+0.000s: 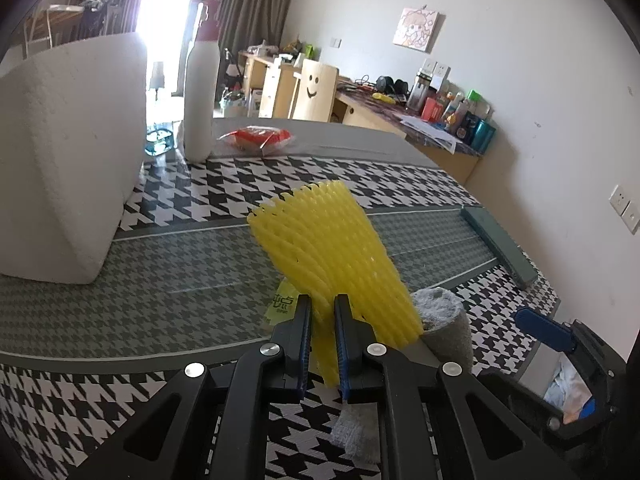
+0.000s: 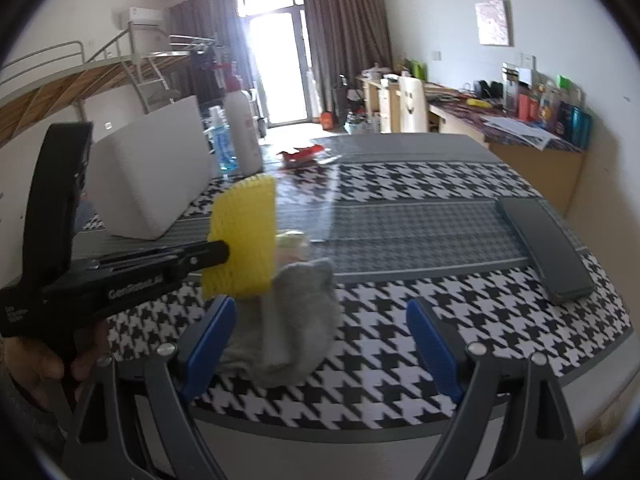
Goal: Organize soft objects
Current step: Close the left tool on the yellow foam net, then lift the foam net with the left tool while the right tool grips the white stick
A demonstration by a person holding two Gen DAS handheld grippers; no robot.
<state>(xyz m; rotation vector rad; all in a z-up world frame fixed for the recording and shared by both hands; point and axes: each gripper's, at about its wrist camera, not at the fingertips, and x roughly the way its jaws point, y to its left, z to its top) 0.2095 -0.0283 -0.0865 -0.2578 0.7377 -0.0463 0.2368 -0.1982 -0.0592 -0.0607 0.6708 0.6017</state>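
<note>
Yellow foam net (image 1: 332,256) pinched in left claw (image 1: 322,312); right claw (image 2: 322,312) wide open, empty, above grey cloth (image 2: 288,320).

The houndstooth table (image 2: 400,344) carries a grey cloth (image 2: 288,332); behind it a white foam block (image 2: 152,176), right a dark case (image 2: 544,244).

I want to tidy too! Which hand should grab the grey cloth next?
Probably the right. The right gripper is open and empty, with the grey cloth just ahead between its fingers. The left gripper is busy, shut on the yellow foam net.
</note>
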